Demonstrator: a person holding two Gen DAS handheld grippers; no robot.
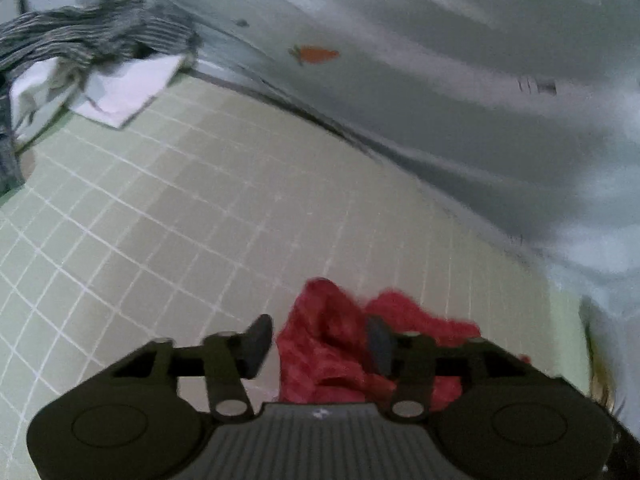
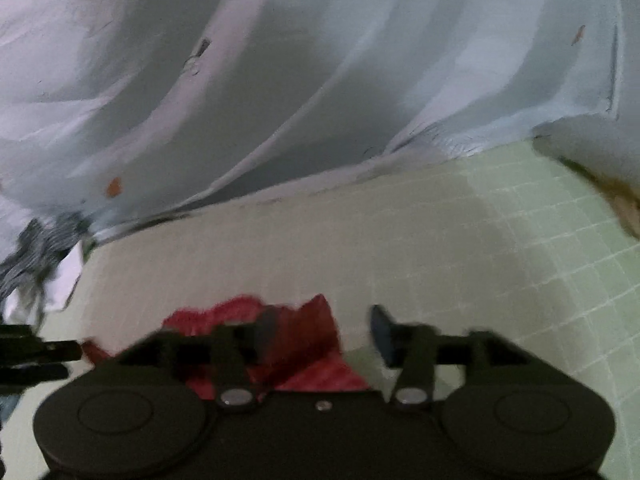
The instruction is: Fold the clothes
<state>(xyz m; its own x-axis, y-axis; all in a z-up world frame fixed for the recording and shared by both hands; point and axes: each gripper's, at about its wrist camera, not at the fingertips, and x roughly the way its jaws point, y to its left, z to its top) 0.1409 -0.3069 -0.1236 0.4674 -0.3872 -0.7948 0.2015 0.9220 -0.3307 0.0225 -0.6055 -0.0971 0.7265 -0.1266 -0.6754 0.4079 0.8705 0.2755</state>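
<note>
A crumpled red garment lies on the green gridded mat, close under both grippers. In the left wrist view my left gripper stands open, the red cloth bunched in the gap between its fingers without being pinched. In the right wrist view the red garment shows behind the left finger and in the gap of my right gripper, which is also open. Part of the left gripper pokes in at that view's left edge. Both views are blurred.
A pale blue sheet with small carrot prints hangs in folds beyond the mat's far edge; it fills the top of the right wrist view too. A grey striped garment and a white cloth lie piled at the mat's far left.
</note>
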